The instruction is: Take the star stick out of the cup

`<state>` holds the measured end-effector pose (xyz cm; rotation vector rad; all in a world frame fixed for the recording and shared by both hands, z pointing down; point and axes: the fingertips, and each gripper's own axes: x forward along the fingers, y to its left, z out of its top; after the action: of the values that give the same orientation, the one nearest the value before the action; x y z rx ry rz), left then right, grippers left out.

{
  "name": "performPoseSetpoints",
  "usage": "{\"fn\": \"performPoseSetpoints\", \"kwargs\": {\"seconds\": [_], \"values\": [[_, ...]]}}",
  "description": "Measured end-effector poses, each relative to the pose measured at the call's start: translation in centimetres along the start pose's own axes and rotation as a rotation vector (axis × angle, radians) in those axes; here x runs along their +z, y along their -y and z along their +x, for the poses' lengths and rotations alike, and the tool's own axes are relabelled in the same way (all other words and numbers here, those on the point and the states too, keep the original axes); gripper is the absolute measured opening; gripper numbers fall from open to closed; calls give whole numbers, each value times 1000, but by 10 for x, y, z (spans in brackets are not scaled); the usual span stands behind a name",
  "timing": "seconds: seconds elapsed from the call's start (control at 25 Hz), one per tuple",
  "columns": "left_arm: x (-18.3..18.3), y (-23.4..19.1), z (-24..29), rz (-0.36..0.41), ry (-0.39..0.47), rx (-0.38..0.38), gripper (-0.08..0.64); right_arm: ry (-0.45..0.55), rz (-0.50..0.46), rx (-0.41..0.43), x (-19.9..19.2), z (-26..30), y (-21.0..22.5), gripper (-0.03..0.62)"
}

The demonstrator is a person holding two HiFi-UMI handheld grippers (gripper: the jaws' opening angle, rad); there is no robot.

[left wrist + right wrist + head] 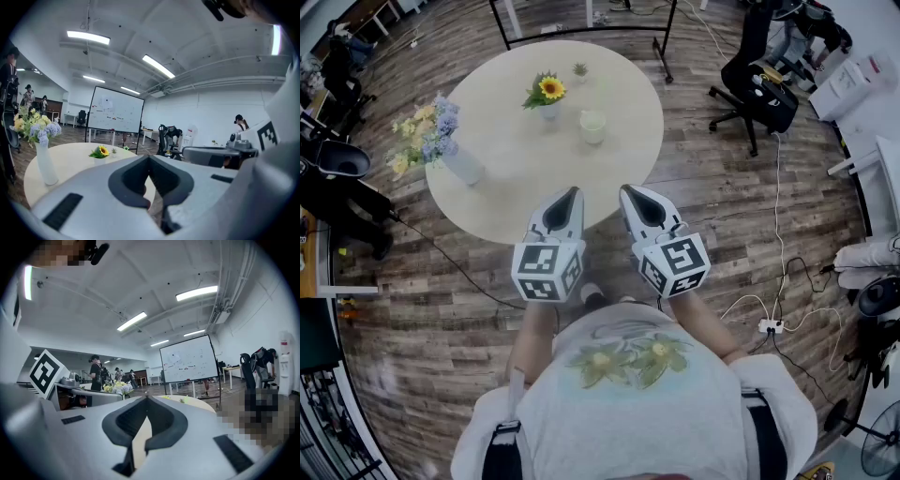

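On the round pale table (506, 187) a small green star-shaped top (579, 69) shows at the far side, too small to tell what holds it. A pale cup (592, 126) stands nearer the middle. In the left gripper view the star top (114, 151) sits beside the sunflower. My left gripper (573, 193) and right gripper (629, 190) hover side by side over the table's near edge, well short of the cup. Both point towards it. Both are shut and hold nothing, as the left gripper (149, 161) and the right gripper (146, 401) show in their own views.
A potted sunflower (549, 90) stands at the table's far side and a white vase of flowers (461, 161) at its left edge. A whiteboard stand (581, 28) is behind the table, an office chair (759, 84) to the right, and cables and a power strip (769, 326) lie on the floor.
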<state>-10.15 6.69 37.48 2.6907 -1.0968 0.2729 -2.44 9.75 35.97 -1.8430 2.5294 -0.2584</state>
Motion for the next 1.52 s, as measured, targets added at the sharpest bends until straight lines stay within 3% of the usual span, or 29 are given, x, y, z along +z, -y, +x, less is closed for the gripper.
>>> {"fn": "performPoseSetpoints", "kwargs": {"seconds": [0.72, 0.76, 0.84, 1.0, 1.52], "values": [[-15, -13, -9, 8, -29, -74, 3, 23, 46, -52, -9, 16, -16, 20], [-16, -14, -9, 5, -30, -76, 3, 24, 46, -56, -8, 18, -15, 34], [-17, -18, -7, 1, -33, -76, 3, 21, 56, -59, -7, 22, -14, 149], [-19, -23, -1, -4, -40, -75, 3, 13, 66, -89, -6, 29, -3, 239], [-9, -43, 43, -20, -62, -73, 3, -21, 92, -107, -2, 64, 39, 252]]}}
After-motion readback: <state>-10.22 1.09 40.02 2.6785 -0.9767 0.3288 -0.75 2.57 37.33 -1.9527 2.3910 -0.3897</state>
